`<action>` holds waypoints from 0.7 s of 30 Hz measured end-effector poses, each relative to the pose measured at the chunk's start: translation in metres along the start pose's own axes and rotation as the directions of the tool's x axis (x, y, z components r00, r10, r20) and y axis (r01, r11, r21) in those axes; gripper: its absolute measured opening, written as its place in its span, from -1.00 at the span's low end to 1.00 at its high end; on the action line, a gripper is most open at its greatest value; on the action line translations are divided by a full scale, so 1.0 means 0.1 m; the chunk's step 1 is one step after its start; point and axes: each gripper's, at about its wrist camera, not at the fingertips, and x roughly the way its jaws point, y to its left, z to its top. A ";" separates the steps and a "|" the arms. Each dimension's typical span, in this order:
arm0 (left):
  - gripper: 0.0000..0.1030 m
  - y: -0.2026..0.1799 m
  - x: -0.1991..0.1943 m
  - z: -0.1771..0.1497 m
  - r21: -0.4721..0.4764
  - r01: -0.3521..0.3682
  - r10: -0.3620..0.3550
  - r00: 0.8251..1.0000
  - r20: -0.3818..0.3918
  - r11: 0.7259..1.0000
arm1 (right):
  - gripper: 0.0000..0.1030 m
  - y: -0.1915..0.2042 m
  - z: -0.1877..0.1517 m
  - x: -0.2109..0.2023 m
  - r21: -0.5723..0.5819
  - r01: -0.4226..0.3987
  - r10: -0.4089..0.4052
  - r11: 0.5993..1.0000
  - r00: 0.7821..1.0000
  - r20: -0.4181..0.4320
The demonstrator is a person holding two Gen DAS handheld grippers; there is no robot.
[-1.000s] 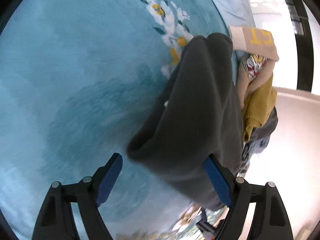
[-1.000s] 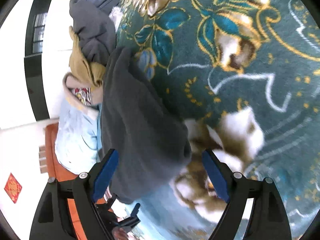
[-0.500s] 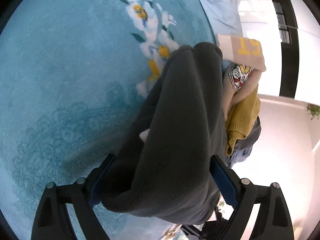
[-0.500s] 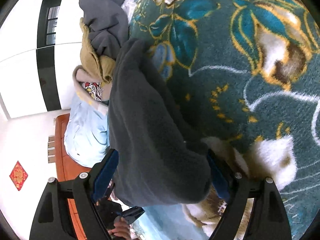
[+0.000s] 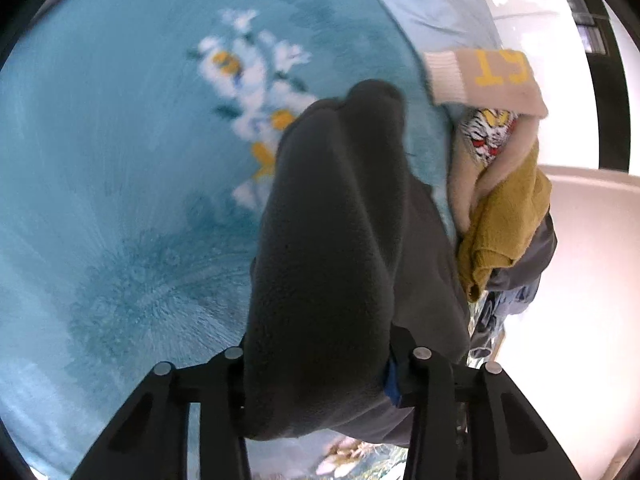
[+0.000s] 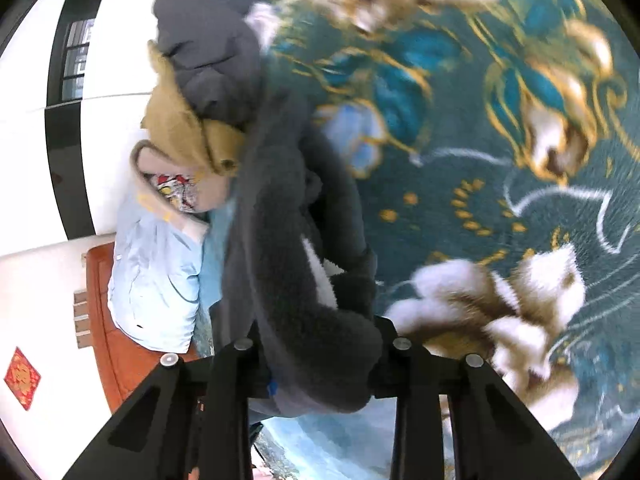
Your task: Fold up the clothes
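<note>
While each hand-held gripper (image 5: pixel 320 364) (image 6: pixel 320 352) has just been closing, both clench the dark fleece garment (image 5: pixel 332 240) bunched between their jaws.

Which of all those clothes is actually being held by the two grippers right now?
The dark grey fleece garment: both the left gripper and right gripper have just closed on it. The mustard sweater and cream knit lie untouched in the pile beside it.

Dark grey fleece garment (image 5: pixel 332 240), bunched lengthwise, draped over teal blanket
</note>
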 end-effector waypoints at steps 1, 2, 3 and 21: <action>-0.19 -0.08 -0.08 0.02 0.017 -0.004 0.004 1.000 -0.002 1.000 | -0.41 0.10 -0.01 -0.06 -0.007 0.001 -0.001 1.000 1.000 0.008; -0.19 -0.17 -0.16 0.05 0.036 -0.007 0.007 1.000 -0.002 0.999 | -0.42 0.21 -0.02 -0.12 -0.015 0.001 -0.001 1.000 1.000 0.016; -0.20 -0.26 -0.25 0.07 0.054 -0.010 0.010 1.000 -0.003 0.999 | -0.42 0.33 -0.04 -0.19 -0.022 0.000 0.000 1.000 1.000 0.023; -0.21 -0.02 -2.15 0.24 -0.015 0.012 -0.012 0.999 0.037 1.000 | -0.44 1.84 -0.96 -0.47 -0.152 0.005 -0.022 0.988 0.993 -0.114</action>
